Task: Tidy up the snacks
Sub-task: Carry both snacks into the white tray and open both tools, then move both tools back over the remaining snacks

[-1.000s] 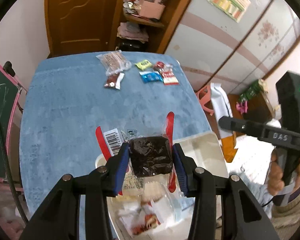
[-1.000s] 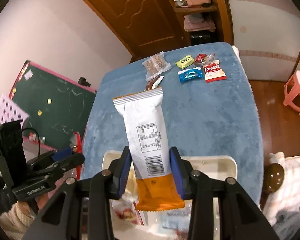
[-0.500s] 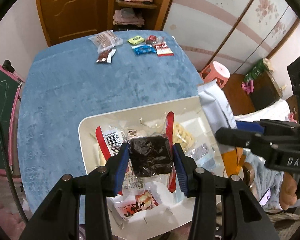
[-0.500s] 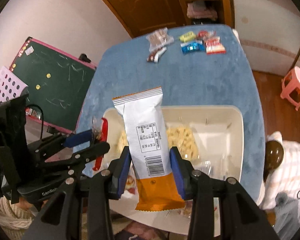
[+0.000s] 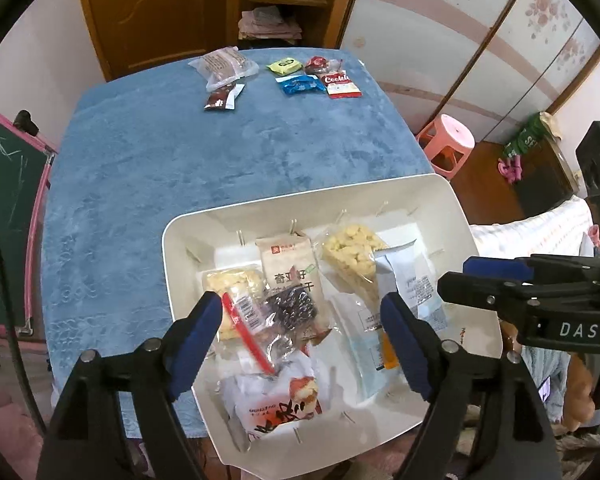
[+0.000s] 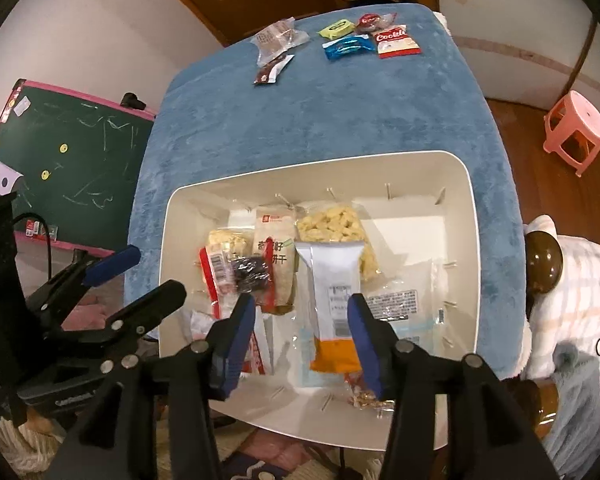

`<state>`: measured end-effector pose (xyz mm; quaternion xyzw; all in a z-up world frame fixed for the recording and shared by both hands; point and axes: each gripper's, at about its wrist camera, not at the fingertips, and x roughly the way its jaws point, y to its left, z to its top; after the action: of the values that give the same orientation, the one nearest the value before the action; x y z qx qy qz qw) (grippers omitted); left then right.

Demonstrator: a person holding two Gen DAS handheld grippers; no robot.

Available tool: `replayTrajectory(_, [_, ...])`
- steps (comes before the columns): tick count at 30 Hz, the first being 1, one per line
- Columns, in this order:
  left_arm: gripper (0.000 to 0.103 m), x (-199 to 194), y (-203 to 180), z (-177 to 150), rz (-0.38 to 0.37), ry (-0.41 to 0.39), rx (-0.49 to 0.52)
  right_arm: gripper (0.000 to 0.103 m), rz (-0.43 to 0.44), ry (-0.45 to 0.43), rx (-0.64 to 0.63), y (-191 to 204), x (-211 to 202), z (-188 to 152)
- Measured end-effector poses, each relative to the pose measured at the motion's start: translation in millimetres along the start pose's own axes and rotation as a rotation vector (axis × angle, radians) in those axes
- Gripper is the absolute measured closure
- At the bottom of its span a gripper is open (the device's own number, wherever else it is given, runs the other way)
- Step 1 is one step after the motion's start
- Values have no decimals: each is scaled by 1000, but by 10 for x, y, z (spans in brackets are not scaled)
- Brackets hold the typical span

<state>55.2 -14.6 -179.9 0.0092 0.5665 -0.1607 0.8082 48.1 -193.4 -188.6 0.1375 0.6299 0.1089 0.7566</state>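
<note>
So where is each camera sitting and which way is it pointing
Left wrist: on the left claw, looking down into the white bin; right claw enters at right.
Right wrist: on the right claw, looking down at the bin; left claw at lower left.
Both share the bin and the loose snacks on the blue table.

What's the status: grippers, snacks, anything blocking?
Left hand-held gripper open, right hand-held gripper open, both over bin. Dark snack and white-orange bar in bin. Six packets at table's far edge. Nothing blocking.
</note>
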Motion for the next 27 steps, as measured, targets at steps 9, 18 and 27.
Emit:
replayTrajectory(9, [23, 3, 31, -3, 6, 18, -16, 54, -16, -8, -51, 111, -16, 25])
replayTrajectory(18, [23, -6, -12, 3, 17, 21, -7, 54, -16, -12, -64, 115, -32, 26])
replayTrajectory(27, [23, -97, -123, -11, 44, -5, 19, 54, -6, -25, -82, 89, -93, 17])
